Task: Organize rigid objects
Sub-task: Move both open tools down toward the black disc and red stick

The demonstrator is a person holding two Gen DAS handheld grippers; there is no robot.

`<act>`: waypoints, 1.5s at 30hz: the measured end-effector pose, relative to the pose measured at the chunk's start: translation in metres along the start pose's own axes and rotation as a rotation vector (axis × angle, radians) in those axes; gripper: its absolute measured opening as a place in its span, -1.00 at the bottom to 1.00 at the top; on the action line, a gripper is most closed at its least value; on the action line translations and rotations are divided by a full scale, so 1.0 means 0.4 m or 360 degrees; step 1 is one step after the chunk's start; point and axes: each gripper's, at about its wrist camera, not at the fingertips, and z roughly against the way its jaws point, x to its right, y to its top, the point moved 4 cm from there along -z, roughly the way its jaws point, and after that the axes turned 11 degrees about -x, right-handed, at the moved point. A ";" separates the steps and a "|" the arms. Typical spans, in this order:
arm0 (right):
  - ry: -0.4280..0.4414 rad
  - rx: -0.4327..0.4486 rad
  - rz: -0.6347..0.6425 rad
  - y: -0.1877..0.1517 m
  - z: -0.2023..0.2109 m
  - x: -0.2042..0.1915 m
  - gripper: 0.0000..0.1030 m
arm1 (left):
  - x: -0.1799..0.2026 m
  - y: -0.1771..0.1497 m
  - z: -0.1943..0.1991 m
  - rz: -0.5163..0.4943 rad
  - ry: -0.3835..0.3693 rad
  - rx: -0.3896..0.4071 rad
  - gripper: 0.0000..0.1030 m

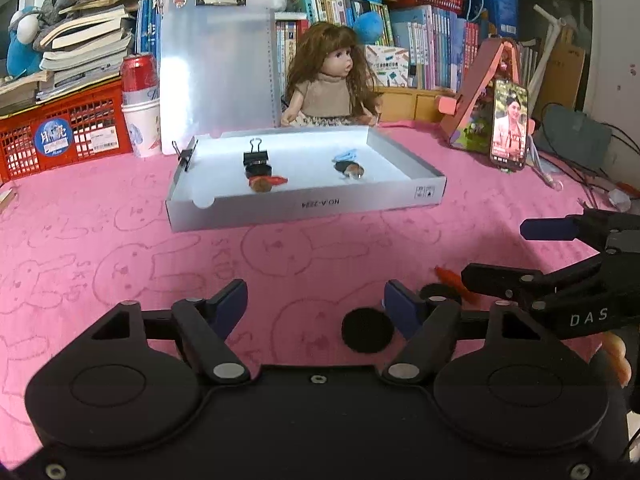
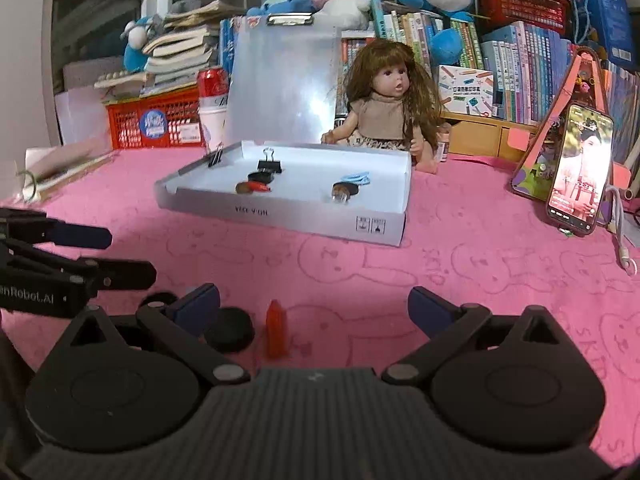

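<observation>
A shallow white box lies on the pink cloth. It holds a black binder clip, a red piece, a blue clip and small round items. Another binder clip sits on its left rim. My left gripper is open and empty; a black disc lies by its right finger, a second disc beyond. My right gripper is open over a red piece.
A doll sits behind the box, beside a clear clipboard. A phone on a stand is at the right, with cables. A red crate, a can, cups and books line the back.
</observation>
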 end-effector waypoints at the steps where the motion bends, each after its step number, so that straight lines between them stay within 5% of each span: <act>1: -0.0001 -0.0006 0.0010 -0.005 0.000 -0.002 1.00 | 0.001 -0.004 -0.001 -0.0002 -0.0005 -0.0009 0.28; 10: -0.0055 -0.0041 0.0104 -0.040 0.001 -0.018 0.99 | 0.026 -0.038 0.000 -0.0059 -0.0065 -0.0050 -0.14; 27: -0.0268 -0.0093 0.0110 -0.045 -0.033 0.031 1.00 | 0.042 -0.041 -0.036 -0.0118 -0.0011 -0.0079 -0.15; 36: -0.0382 -0.0145 -0.0081 -0.029 -0.046 0.092 1.00 | 0.006 -0.033 -0.044 -0.0076 0.0086 -0.0075 -0.14; 45: -0.0263 -0.0201 -0.0135 -0.023 -0.028 0.056 1.00 | -0.007 -0.033 -0.046 -0.0042 0.0091 -0.0084 -0.12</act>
